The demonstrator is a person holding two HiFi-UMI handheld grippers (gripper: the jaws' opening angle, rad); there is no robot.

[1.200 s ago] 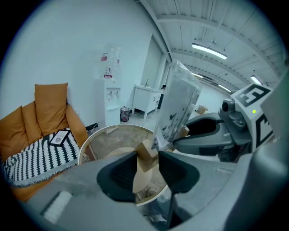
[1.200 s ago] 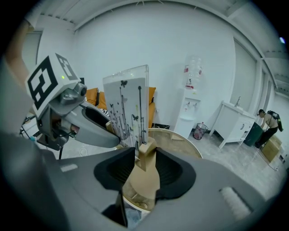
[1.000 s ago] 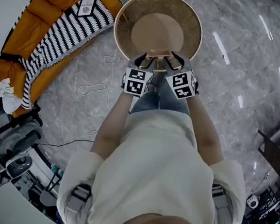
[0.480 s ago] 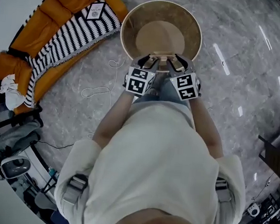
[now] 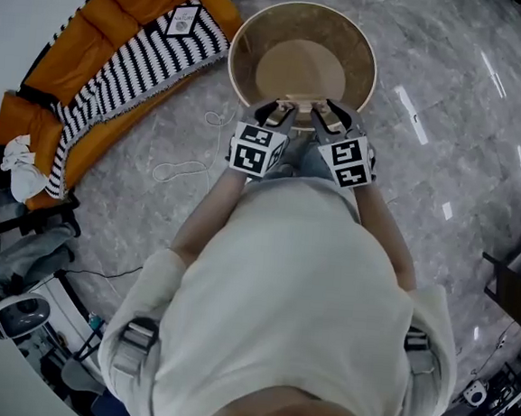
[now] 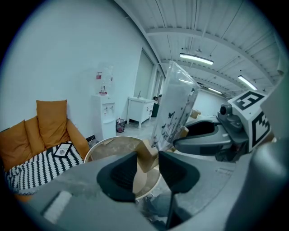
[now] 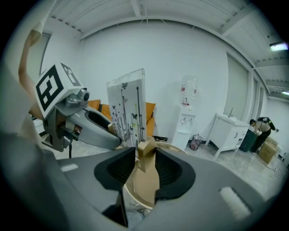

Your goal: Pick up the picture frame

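Both grippers have risen over the last second, carrying the picture frame (image 6: 175, 106) clear of the round surface (image 5: 369, 58). The fingers (image 6: 118, 173) of the left gripper (image 5: 278, 115) and right gripper (image 5: 330, 118) are each clenched on 1 end of its wooden base (image 7: 145, 155). Uneven lifting, or hands drifting apart, could twist the tall panel loose. Count: 1 picture frame, 2 grippers, 1 round surface.

Our three cameras
Overhead we look steeply down; both gripper views look close across, sharing the picture frame (image 6: 176, 103) and table (image 5: 300, 66).
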